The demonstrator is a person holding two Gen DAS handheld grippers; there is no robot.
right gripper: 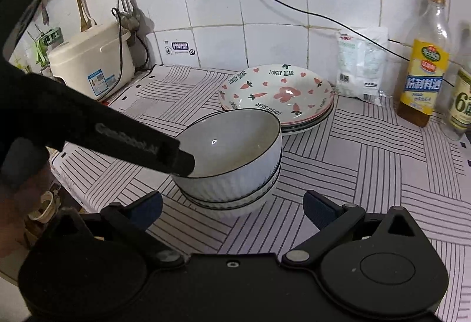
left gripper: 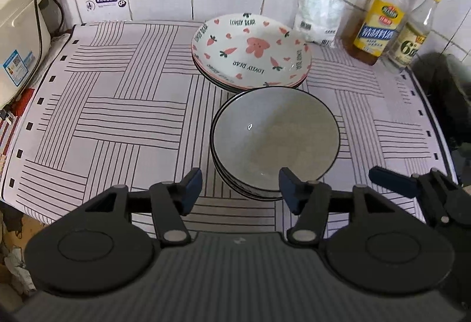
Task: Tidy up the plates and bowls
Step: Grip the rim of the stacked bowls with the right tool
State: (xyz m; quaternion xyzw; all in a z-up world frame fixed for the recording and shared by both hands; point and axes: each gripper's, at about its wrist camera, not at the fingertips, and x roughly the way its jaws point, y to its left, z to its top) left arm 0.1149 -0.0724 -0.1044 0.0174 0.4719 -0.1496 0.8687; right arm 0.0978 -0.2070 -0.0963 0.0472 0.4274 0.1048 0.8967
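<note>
Glazed ceramic bowls are stacked near the plates: stiff, slippery, breakable, best pinched at the rim. Left gripper and right gripper are spread wide, empty.

Left tool open before stacked bowls; plates behind.

Stack of white ribbed ceramic bowls with black rims, upright, nested, just in front of stacked white carrot-and-heart patterned plates, upright
</note>
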